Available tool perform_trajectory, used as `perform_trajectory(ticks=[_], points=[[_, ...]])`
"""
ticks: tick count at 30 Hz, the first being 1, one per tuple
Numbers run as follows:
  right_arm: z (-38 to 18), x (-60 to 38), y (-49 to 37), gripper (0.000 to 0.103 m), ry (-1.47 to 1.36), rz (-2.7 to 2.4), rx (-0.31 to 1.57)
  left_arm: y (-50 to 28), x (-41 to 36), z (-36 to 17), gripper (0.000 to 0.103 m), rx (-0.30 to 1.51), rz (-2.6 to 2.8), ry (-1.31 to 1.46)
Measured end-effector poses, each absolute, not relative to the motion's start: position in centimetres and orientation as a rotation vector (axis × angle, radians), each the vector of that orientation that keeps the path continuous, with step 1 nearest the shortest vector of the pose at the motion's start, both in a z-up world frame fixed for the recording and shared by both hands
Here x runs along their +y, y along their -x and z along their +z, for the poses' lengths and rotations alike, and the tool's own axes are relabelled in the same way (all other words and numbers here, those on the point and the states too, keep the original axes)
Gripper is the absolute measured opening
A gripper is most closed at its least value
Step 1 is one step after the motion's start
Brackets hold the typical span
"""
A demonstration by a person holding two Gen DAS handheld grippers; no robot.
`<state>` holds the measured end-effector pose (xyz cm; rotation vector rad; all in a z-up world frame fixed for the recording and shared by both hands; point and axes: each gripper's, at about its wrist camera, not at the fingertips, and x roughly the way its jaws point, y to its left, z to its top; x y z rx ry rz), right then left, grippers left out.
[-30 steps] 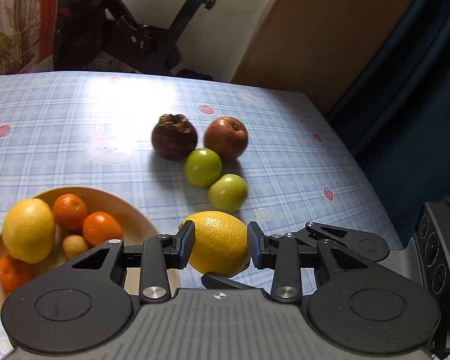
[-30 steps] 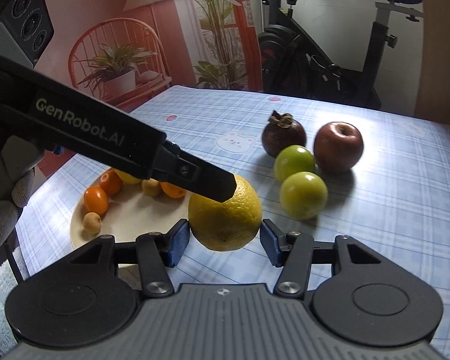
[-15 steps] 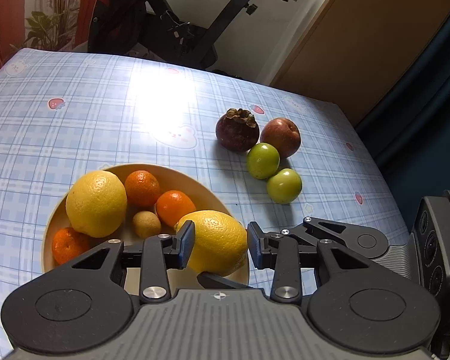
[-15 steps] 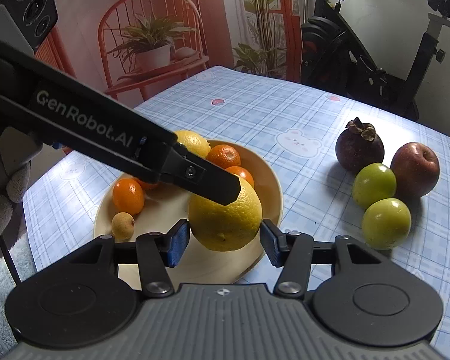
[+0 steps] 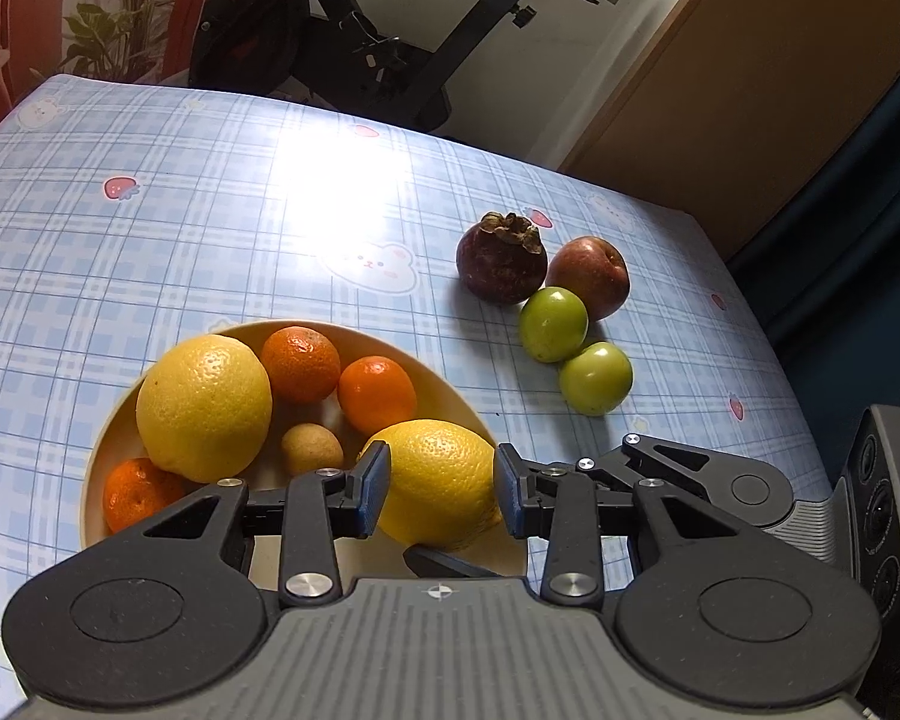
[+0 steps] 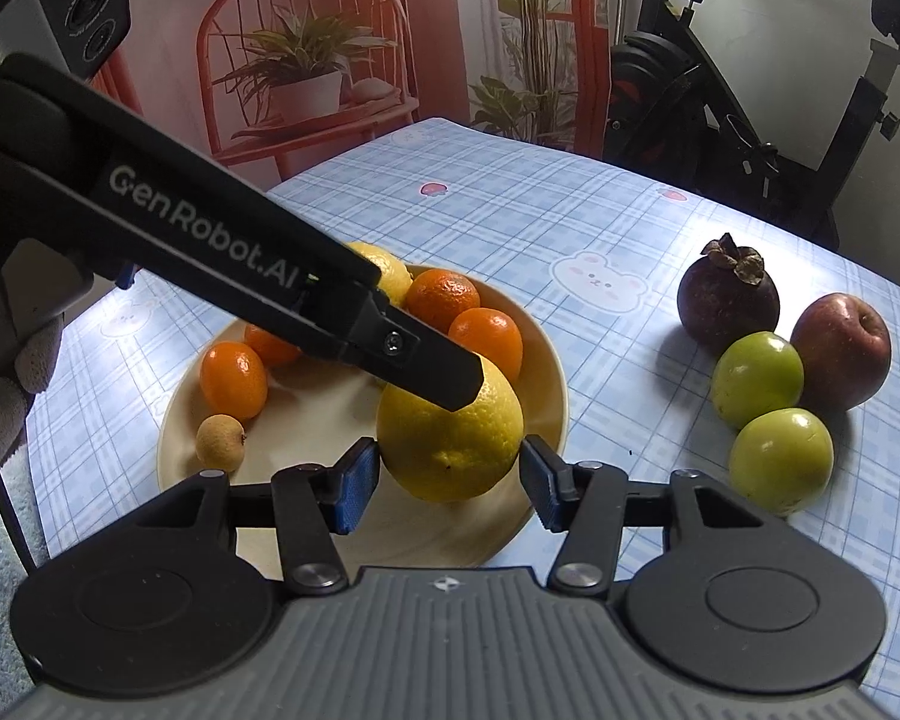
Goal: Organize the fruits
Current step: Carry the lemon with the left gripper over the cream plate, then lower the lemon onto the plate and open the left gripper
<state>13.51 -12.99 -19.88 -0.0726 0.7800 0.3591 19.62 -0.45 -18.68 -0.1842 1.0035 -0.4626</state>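
Yellow lemon [image 5: 435, 480] sits between the blue pads of the left gripper [image 5: 438, 489], pressed on both sides, over the near edge of the tan bowl [image 5: 450, 387] on the plaid counter [image 5: 150, 228]. Beside it in the bowl lie a second lemon [image 5: 204, 405] and mandarins.

From the right wrist, the right gripper [image 6: 447, 483] points level at the same lemon, fingers [image 6: 354, 483] spread apart, just clear of it. Green fruits [image 6: 780, 459] lie well right.
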Motion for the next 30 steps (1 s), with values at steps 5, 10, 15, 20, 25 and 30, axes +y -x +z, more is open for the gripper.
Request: perform_trajectory(ticks=[5, 10, 15, 20, 25, 30], points=[[-19.6, -13.3, -12.9, 0.053, 0.060, 0.349, 0.764, -19.6, -0.6, -18.8, 0.039, 0.992, -0.461, 0.173], [-19.2, -14.4, -11.9, 0.054, 0.051, 0.311, 0.748, -19.6, -1.2, -18.8, 0.039, 0.979, -0.463, 0.151], [-19.0, -16.9, -10.8, 0.054, -0.014, 0.241, 0.731, -19.4, -1.7, -18.8, 0.039, 0.959, -0.455, 0.124], [-18.6, -19.6, -10.2, 0.054, -0.068, 0.164, 0.710, -19.3, -2.0, -18.6, 0.037, 0.948, -0.472, 0.137], [-17.8, -21.8, -9.6, 0.054, -0.103, 0.105, 0.665, -19.3, -2.1, -18.1, 0.037, 0.908, -0.475, 0.178], [-17.3, -23.4, -9.7, 0.054, -0.126, 0.070, 0.625, -19.7, -2.5, -16.5, 0.037, 0.846, -0.462, 0.172]])
